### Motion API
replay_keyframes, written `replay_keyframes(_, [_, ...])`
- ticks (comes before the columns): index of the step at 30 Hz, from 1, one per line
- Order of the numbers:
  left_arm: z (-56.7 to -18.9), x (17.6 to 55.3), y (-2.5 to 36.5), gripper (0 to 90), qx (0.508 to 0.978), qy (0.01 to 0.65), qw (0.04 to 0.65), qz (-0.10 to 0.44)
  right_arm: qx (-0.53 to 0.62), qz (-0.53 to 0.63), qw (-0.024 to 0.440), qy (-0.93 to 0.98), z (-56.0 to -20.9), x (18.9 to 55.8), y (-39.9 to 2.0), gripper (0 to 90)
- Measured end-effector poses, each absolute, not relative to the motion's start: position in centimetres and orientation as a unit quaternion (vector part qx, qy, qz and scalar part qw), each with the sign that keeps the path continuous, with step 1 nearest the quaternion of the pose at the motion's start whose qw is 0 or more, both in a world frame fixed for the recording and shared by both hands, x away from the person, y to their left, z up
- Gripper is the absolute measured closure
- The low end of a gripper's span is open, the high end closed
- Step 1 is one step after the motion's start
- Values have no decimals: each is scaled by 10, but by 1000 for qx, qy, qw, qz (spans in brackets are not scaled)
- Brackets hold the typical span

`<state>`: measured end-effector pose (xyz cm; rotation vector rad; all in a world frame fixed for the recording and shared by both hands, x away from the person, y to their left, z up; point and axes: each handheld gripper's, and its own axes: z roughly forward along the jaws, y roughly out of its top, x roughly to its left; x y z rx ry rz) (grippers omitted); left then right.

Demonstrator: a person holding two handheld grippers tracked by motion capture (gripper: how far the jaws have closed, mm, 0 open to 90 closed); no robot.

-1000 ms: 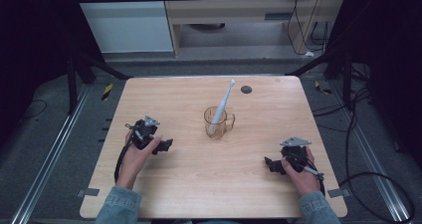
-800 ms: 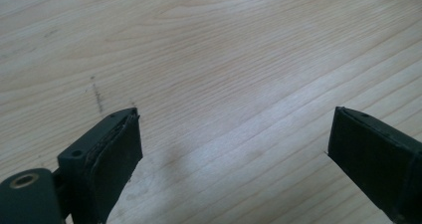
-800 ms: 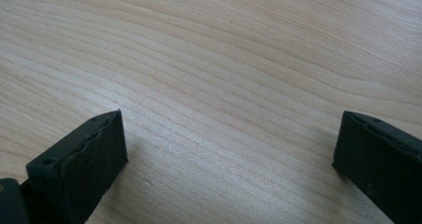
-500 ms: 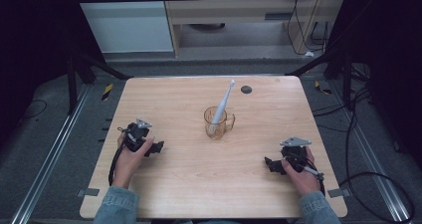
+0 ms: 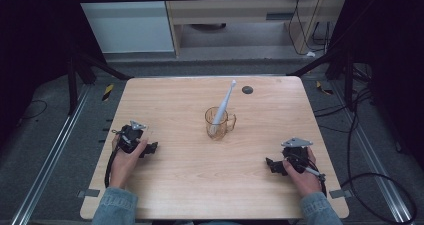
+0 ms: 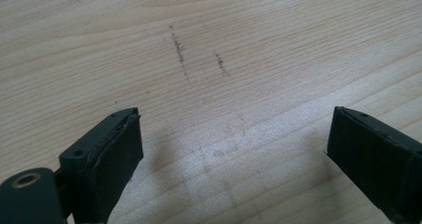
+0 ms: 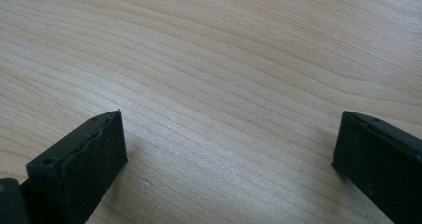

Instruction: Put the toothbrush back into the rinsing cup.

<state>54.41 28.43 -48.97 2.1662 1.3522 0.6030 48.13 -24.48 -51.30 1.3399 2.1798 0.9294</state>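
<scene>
The wooden worktop (image 5: 190,185) carries everything here, its pale grain running across both gripper views, with two short dark scuff marks (image 6: 178,49) on the surface ahead of the left gripper's jaws. The person's forearms come in from the near edge, denim cuffs at the near corners, and each hand rests on the wood with a gripper in it. The left gripper (image 5: 150,147) sits at the near left of the worktop, its jaws pointing toward the middle; in the left gripper view (image 6: 234,144) the two black jaws stand wide apart with bare wood between them. The right gripper (image 5: 271,165) lies at the near right, jaws also turned toward the middle, and in the right gripper view (image 7: 231,149) they are likewise spread wide with nothing between them. Between the two hands and farther from the person, around the middle of the worktop, stands an amber glass mug (image 5: 218,124), upright, its handle on the right. A white toothbrush (image 5: 224,104) stands in the mug, leaning up and to the far right, well apart from both grippers. A small dark round spot (image 5: 247,90) lies on the wood beyond the mug, near the far edge.
</scene>
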Motion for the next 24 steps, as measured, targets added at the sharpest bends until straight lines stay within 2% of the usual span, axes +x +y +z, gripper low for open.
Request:
replay_keyframes(14, [-500, 551, 286, 41, 798, 489, 293, 196, 481, 334, 208, 783, -513, 481, -245, 3])
replay_keyframes(19, [-505, 553, 286, 0, 795, 479, 313, 200, 482, 334, 208, 783, -513, 481, -245, 4])
replay_keyframes(24, [-507, 553, 287, 0, 790, 477, 326, 207, 481, 334, 208, 784, -513, 481, -245, 4])
